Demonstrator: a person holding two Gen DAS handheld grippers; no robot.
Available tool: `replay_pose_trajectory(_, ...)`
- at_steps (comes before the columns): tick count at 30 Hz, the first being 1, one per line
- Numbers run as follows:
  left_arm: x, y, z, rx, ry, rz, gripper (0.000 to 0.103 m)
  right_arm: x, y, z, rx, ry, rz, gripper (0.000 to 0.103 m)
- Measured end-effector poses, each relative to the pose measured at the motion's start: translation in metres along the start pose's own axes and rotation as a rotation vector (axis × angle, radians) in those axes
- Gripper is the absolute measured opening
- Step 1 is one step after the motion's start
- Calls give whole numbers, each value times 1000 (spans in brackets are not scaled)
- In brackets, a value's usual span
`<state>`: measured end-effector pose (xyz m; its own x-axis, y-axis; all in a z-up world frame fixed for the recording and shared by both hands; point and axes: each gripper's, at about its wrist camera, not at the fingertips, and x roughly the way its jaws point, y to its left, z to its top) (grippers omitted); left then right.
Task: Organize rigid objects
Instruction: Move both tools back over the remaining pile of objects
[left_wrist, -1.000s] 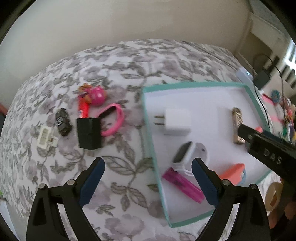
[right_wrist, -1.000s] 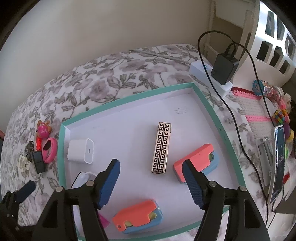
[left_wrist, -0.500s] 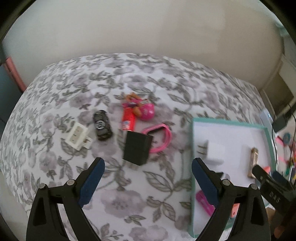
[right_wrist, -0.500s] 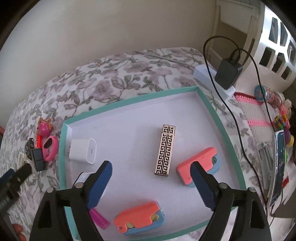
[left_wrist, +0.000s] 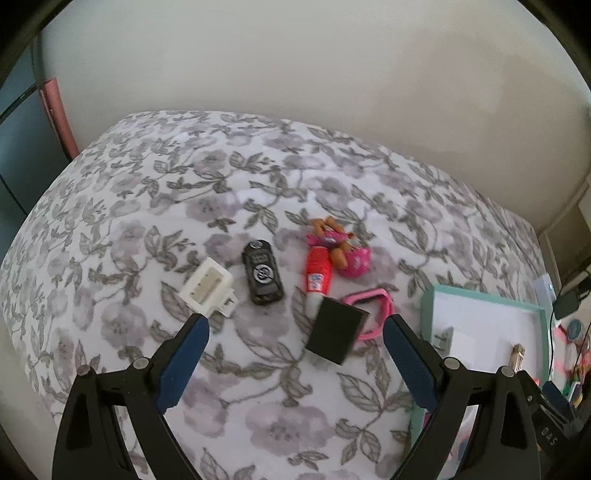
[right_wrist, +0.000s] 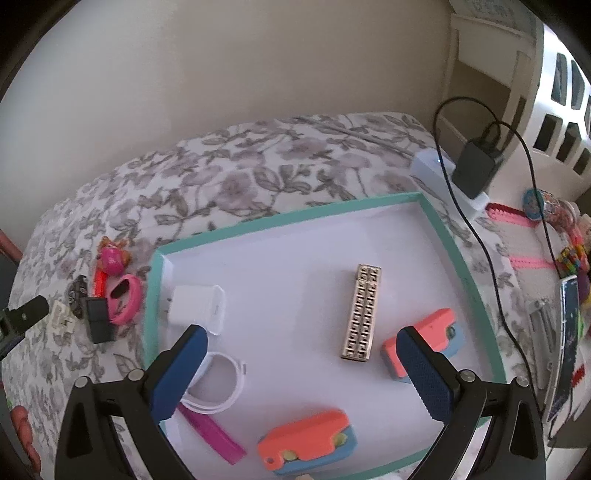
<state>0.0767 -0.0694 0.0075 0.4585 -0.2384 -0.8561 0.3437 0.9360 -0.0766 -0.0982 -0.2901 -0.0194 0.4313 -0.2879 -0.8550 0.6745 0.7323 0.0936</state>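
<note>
My left gripper (left_wrist: 295, 360) is open and empty above the floral bedspread. Ahead of it lie a black box (left_wrist: 334, 336), a pink bracelet (left_wrist: 371, 312), a red tube (left_wrist: 318, 272), a pink doll toy (left_wrist: 341, 247), a black key fob (left_wrist: 262, 273) and a white plug adapter (left_wrist: 208, 284). My right gripper (right_wrist: 301, 373) is open and empty over the teal-rimmed tray (right_wrist: 476, 291). In the tray lie a white charger (right_wrist: 194, 304), a gold patterned bar (right_wrist: 362, 317), two orange-and-blue cases (right_wrist: 424, 341) (right_wrist: 308, 441), a white watch (right_wrist: 214, 386) and a magenta stick (right_wrist: 212, 432).
A black charger with its cable (right_wrist: 476, 164) sits on a white block beyond the tray's far right corner. Cluttered toys and a phone (right_wrist: 569, 332) lie to the right. A wall (left_wrist: 295, 55) runs behind the bed.
My left gripper has swung left, away from the tray, and now faces the loose objects on the bedspread. My right gripper has drawn back slightly over the tray. Both stay open.
</note>
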Motion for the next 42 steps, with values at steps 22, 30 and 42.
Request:
replay_pose_trajectory(22, 6, 74, 26, -68, -25, 27, 95, 1, 58, 0, -103, -34, 171, 103)
replay_pose_trajectory(30, 14, 126, 33, -237, -43, 0, 96, 2, 102, 2, -177, -56, 232, 103)
replay_pose_trajectory(42, 45, 153, 32, -255, 55, 82, 96, 27, 186, -13, -363, -3, 245, 103)
